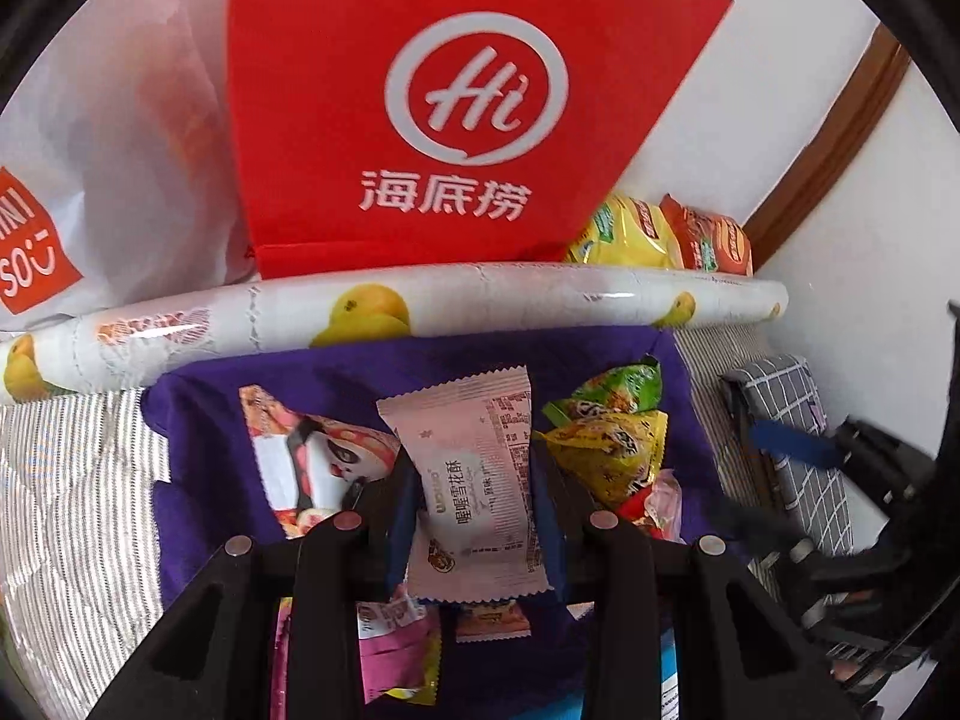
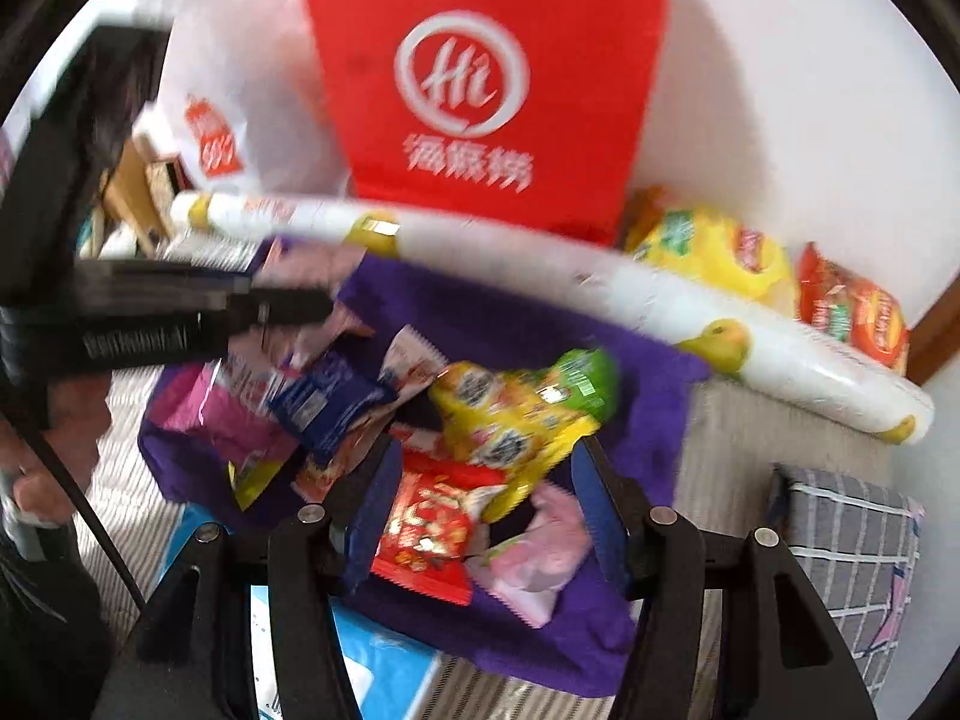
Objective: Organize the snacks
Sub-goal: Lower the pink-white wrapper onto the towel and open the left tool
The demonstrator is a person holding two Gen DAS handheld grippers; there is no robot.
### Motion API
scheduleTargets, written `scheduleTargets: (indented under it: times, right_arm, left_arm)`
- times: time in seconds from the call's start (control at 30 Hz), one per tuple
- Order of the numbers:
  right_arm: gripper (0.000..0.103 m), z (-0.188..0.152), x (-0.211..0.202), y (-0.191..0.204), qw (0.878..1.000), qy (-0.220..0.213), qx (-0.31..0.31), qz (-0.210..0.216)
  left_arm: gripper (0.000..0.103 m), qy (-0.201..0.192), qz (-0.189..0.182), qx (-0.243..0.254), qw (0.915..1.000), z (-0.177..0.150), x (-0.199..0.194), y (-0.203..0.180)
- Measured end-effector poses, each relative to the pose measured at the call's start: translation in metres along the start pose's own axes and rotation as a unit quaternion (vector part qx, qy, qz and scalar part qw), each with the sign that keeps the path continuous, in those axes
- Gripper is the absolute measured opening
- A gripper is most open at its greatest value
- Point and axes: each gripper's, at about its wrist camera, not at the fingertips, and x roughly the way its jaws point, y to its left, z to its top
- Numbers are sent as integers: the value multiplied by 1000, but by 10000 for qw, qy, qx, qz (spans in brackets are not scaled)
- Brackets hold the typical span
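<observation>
Several big things frame the work: a tall red non-woven bag with a white "Hi" logo (image 1: 456, 102) stands against the wall, a white plastic shopping bag with an orange label (image 1: 114, 180) slumps beside it, and a long white roll printed with yellow fruit (image 1: 420, 306) lies across in front of both, with yellow and orange snack multipacks (image 1: 666, 234) tucked behind its far end. Nearer, a purple cloth (image 1: 372, 372) spread over striped bedding (image 1: 66, 480) carries the loose snacks, and a grey checked pouch (image 2: 852, 546) sits off to its right. On the cloth lie a panda-printed packet (image 1: 312, 456), a yellow and green triangular packet (image 2: 516, 414), a dark blue wrapper (image 2: 330, 408), a red packet (image 2: 429, 531) and a pale pink packet (image 2: 534, 552), most of them heaped and overlapping. The left gripper (image 1: 474, 498) is pinching a pale pink flat snack wrapper with brown lettering (image 1: 474, 480) by its sides, lifted clear above the cloth. The right gripper (image 2: 486, 510), seen through motion blur, hangs spread just over the red packet and the pink one, gripping nothing. Judging by the pile, the sorting looks early: one piece is in hand and not yet placed, nearly everything else sits mixed on the cloth, and nothing shows what either bag already contains. Where the pink wrapper belongs cannot be told from these views.
</observation>
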Motion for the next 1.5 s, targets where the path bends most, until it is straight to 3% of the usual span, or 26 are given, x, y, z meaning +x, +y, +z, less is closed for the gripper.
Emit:
scheduleTargets:
  times: [0.5, 1.5]
  right_arm:
    - [58, 6, -29, -37, 9979, -410, 390, -309]
    - [58, 6, -22, -32, 9981, -323, 451, -250]
  left_arm:
    - [33, 387, -165, 195, 9989, -9, 24, -26]
    - [33, 798, -17, 265, 9965, -15, 49, -40]
